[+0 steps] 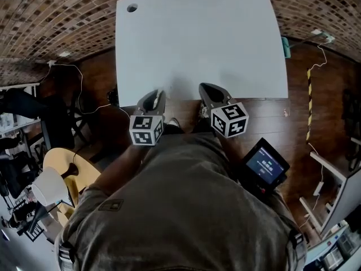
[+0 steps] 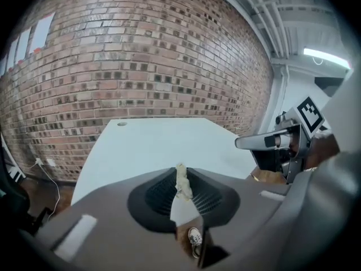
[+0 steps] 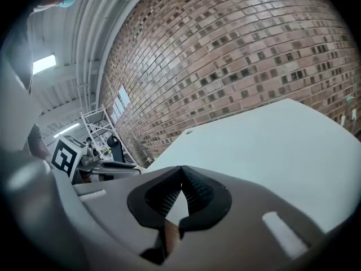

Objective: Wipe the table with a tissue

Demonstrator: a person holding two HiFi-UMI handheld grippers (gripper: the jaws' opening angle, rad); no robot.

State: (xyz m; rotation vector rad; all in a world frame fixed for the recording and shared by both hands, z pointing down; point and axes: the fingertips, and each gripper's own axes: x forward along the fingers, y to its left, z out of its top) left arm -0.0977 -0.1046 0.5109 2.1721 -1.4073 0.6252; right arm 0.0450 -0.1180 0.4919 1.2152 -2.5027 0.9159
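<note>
Wiping not under way at this moment, by the look of it: no contact with the white rectangular table (image 1: 197, 44), and no smear or spill visible on its top (only a faint yellowish fleck near the far edge, too small to read). Judged from this, the whole wipe either left to do or impossible to confirm as done.

Left gripper (image 1: 157, 95): all but closed, jaws pinching a small twisted scrap of cream-white tissue (image 2: 181, 184) right at the tips. Scrap stands upright between the ribbed pads and pokes just above them. Hangs at the table's near edge, tabletop ahead of and below the tips, small round hole (image 1: 132, 8) far ahead and to the left.

Right gripper (image 1: 206, 89): closed, tips meeting, nothing between them in its own view. Sits just right of the left gripper, about level with it, likewise at the near edge and clear of the surface.

Next move probably calls for carrying the tissue forward and down onto the tabletop with a firm pinch, since so small a scrap could slip out or tear under drag.
</note>
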